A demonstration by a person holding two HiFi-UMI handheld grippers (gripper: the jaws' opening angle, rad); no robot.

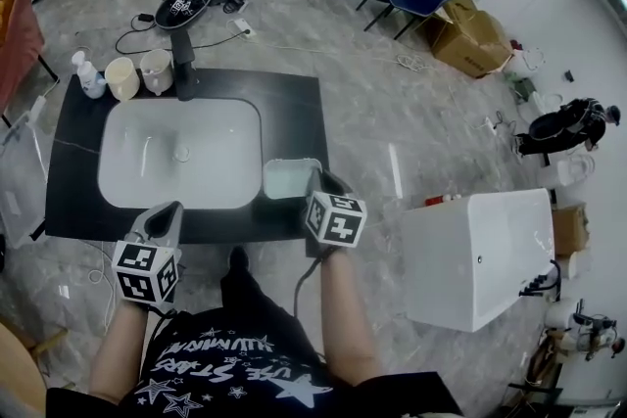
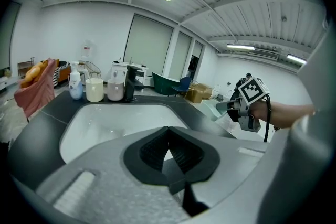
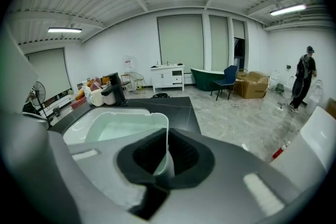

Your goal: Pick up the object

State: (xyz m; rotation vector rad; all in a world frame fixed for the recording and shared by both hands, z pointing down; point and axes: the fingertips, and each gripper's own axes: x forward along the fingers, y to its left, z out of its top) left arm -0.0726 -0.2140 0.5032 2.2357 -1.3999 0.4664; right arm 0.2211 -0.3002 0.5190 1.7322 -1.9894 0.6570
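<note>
1. The right gripper (image 1: 318, 179) is clamped on the near wall of the pale green rectangular plastic tub (image 1: 289, 176), which is at the dark countertop's (image 1: 294, 113) right front, beside the white sink basin (image 1: 118, 162).
2. The grasp looks made. Whether the tub has left the counter cannot be told, so the lift is probably what remains.
3. The left gripper (image 1: 165, 215) is closed and empty, over the front edge.
4. The black faucet (image 1: 183, 64) and two cream cups (image 1: 121, 76) are well apart, and nothing blocks a lift.
</note>
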